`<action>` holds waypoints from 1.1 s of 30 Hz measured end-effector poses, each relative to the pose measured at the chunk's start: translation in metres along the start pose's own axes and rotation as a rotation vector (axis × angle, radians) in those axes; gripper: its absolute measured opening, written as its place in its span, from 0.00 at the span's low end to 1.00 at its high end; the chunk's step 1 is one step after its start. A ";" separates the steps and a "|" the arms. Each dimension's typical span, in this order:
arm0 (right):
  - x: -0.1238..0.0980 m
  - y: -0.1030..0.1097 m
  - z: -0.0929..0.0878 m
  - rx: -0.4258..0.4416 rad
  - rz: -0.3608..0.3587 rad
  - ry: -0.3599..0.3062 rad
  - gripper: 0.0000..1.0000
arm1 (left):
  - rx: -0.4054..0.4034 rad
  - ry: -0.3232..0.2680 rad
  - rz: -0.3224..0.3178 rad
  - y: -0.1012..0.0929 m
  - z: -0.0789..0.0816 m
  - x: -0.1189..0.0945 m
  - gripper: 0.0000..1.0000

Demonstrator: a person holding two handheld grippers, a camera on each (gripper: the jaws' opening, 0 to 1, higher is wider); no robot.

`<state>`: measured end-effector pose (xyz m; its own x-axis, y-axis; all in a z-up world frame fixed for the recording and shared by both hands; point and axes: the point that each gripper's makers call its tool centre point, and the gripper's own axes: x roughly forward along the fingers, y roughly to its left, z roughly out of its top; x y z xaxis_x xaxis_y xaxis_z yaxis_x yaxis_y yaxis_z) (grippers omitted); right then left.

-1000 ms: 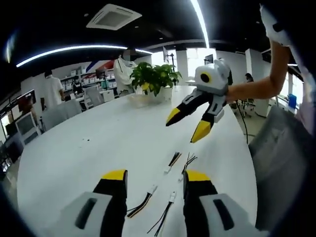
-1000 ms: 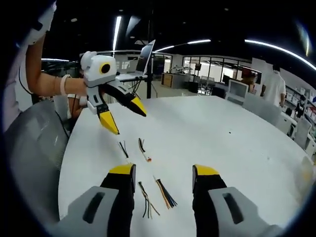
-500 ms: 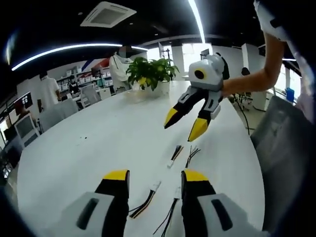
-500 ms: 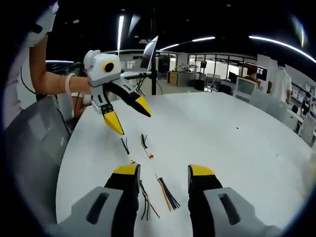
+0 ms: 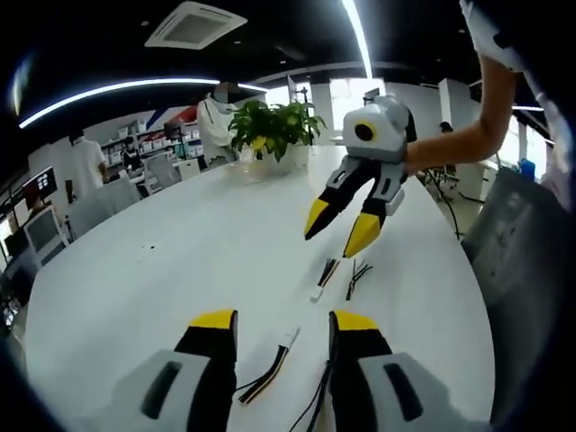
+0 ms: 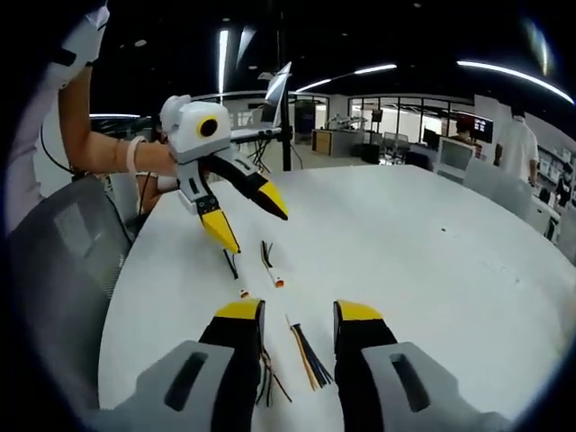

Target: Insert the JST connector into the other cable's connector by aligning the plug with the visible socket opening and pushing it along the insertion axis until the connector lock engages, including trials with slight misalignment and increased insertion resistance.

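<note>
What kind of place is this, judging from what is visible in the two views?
Probably an open-plan office or lab: a large white table with a potted plant, a monitor at desks behind, a ceiling air-conditioning vent, and glass-walled rooms beyond.

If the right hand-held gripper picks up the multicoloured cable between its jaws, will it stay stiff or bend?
The multicoloured cable will probably flop: it is a bundle of thin loose wires, fanned at one end. It looks light, so it may slide on the smooth white table when nudged. Its small plug seems the only rigid part. The right hand-held gripper is open over it.
</note>
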<state>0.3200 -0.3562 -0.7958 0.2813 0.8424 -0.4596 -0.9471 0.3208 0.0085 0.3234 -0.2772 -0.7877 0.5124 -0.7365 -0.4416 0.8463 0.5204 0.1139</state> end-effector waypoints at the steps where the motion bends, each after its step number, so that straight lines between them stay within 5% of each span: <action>1: 0.001 0.000 -0.001 0.001 0.003 0.000 0.26 | 0.003 -0.001 -0.003 0.000 0.000 0.001 0.32; 33: 0.027 0.001 -0.024 -0.045 0.108 0.022 0.09 | -0.006 0.039 -0.079 0.005 -0.026 0.022 0.25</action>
<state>0.3225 -0.3436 -0.8298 0.1741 0.8613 -0.4773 -0.9778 0.2085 0.0194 0.3353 -0.2801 -0.8200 0.4380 -0.7579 -0.4835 0.8828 0.4643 0.0720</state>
